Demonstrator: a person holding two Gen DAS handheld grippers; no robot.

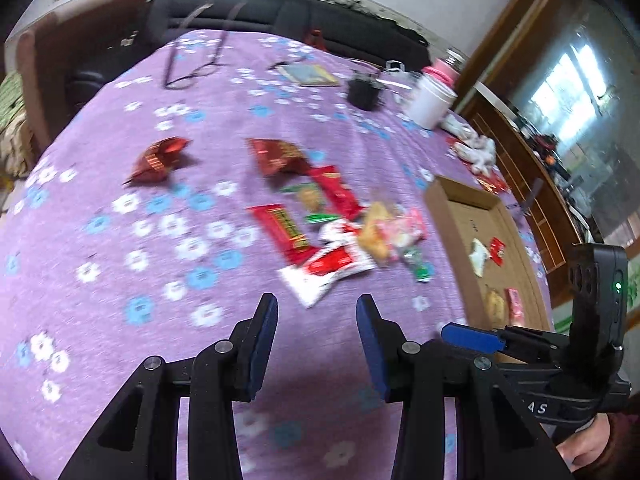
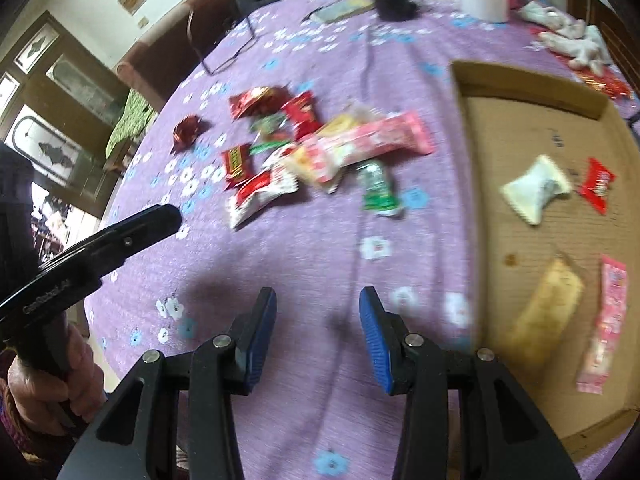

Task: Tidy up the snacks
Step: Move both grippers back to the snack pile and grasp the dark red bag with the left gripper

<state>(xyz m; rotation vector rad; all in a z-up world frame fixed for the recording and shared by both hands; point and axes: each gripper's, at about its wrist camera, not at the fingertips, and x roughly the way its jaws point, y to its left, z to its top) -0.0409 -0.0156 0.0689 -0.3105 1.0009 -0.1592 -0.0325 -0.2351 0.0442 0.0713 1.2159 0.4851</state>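
Note:
A pile of wrapped snacks lies on the purple flowered tablecloth, also in the right wrist view. A red-and-white packet lies nearest my left gripper, which is open and empty just short of it. A shallow cardboard box sits to the right and holds several snacks: a white packet, a red one, a yellow one, a pink one. My right gripper is open and empty over bare cloth, left of the box. The box also shows in the left wrist view.
Two red foil packets lie apart at the left. Glasses, a booklet, a black item, a white jar and a white cloth sit at the far side. Chairs stand behind the table.

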